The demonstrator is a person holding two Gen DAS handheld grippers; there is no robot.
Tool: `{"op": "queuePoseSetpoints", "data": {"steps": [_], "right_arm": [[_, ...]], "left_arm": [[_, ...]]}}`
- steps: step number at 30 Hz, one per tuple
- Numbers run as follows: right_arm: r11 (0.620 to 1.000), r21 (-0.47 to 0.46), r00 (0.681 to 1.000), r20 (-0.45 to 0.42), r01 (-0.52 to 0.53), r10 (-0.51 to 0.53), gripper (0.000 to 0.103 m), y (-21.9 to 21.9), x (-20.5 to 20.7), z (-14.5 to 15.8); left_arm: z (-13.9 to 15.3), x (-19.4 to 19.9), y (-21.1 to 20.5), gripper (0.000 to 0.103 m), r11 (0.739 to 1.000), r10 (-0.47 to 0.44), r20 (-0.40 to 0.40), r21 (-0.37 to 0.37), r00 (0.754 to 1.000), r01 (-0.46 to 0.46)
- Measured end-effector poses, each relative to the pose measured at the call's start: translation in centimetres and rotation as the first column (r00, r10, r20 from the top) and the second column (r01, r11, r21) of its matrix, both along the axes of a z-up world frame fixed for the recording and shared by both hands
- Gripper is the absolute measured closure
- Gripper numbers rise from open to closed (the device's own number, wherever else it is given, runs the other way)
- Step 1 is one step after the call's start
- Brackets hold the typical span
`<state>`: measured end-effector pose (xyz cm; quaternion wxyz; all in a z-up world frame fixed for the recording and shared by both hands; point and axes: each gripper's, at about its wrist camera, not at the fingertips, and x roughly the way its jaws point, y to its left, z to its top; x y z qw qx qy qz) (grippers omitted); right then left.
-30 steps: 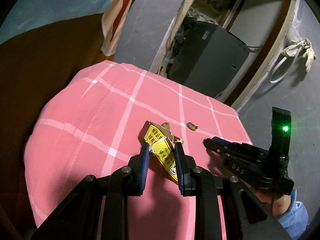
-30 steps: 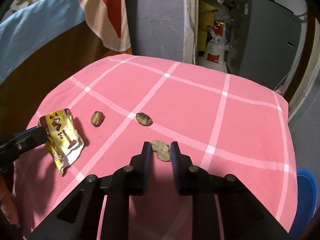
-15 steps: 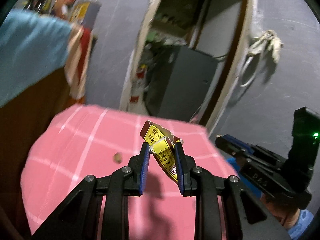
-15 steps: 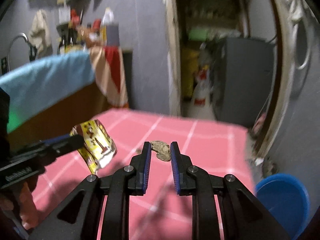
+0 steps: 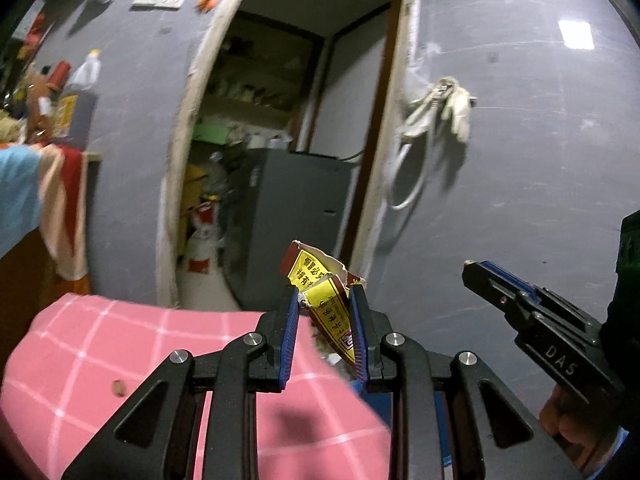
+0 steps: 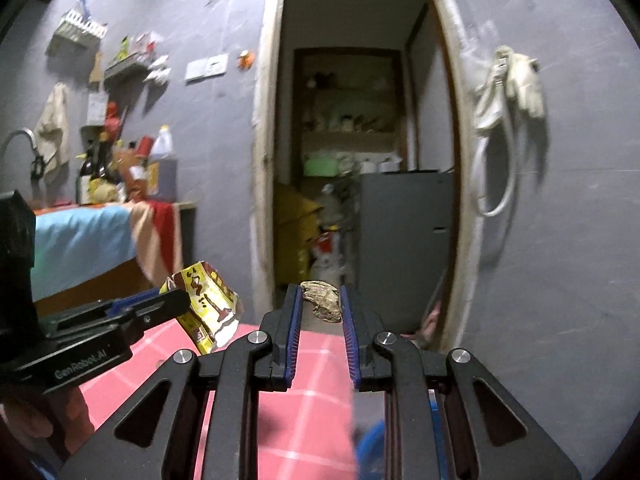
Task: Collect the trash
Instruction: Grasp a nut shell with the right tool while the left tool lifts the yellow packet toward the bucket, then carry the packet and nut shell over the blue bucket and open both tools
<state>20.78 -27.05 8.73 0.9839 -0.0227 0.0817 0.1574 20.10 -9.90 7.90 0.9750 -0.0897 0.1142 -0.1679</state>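
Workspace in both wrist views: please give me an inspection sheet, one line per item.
Surface: pink checked cloth, mostly bare.
Job's things: yellow wrapper and brown shell scrap, both lifted off the cloth; one small brown scrap lies on it.
Clutter: bottles on the side counter.
Grippers: left gripper shut on the wrapper; right gripper shut on the shell scrap.
Cables: white hose loop hangs on the wall under a rag.
Surroundings: grey wall, open doorway to a storeroom, blue bin partly hidden below.
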Motion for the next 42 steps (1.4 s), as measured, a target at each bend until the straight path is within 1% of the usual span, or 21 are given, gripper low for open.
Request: {"op": "queuePoseSetpoints", "data": {"steps": [5, 9, 15, 20, 24, 27, 32, 37, 42], "right_arm": [[0.997, 0.015, 0.996, 0.031, 0.078, -0.079, 0.085, -3.6, -1.1, 0.4], [0.991, 0.033, 0.991, 0.037, 0.130, -0.132, 0.085, -6.3, -1.5, 0.1], [0.980, 0.045, 0.981, 0.003, 0.195, -0.196, 0.085, -9.6, -1.7, -1.2], [0.971, 0.058, 0.971, -0.056, 0.234, -0.231, 0.085, -11.5, -1.3, -3.0], [0.965, 0.065, 0.964, -0.104, 0.254, -0.246, 0.085, -12.6, -0.7, -4.3], [0.963, 0.064, 0.958, -0.143, 0.260, -0.249, 0.085, -12.9, -0.1, -5.2], [0.961, 0.057, 0.945, -0.204, 0.271, -0.254, 0.085, -13.1, 0.9, -6.7], [0.958, 0.061, 0.930, -0.265, 0.279, -0.254, 0.085, -13.5, 1.7, -8.1], [0.957, 0.066, 0.918, -0.309, 0.281, -0.248, 0.084, -13.9, 2.4, -8.8]], "left_arm": [[0.1, 0.2, -4.0, 0.082, 0.998, -0.066, 0.039, 0.012, 0.997, 0.066], [-0.2, 1.0, -6.9, 0.082, 0.993, -0.121, 0.034, 0.013, 0.992, 0.120], [-1.1, 2.6, -10.8, 0.082, 0.983, -0.183, -0.029, 0.025, 0.983, 0.184], [-2.6, 4.4, -13.3, 0.082, 0.975, -0.216, -0.124, 0.032, 0.968, 0.222], [-3.7, 5.7, -14.4, 0.082, 0.973, -0.219, -0.179, 0.038, 0.959, 0.229], [-4.7, 6.5, -14.9, 0.082, 0.971, -0.213, -0.216, 0.062, 0.953, 0.231], [-6.4, 7.9, -15.4, 0.082, 0.968, -0.207, -0.277, 0.080, 0.938, 0.237], [-7.8, 8.5, -15.6, 0.082, 0.963, -0.206, -0.314, 0.103, 0.927, 0.249], [-8.5, 9.2, -15.6, 0.082, 0.960, -0.208, -0.335, 0.111, 0.919, 0.258]]}}
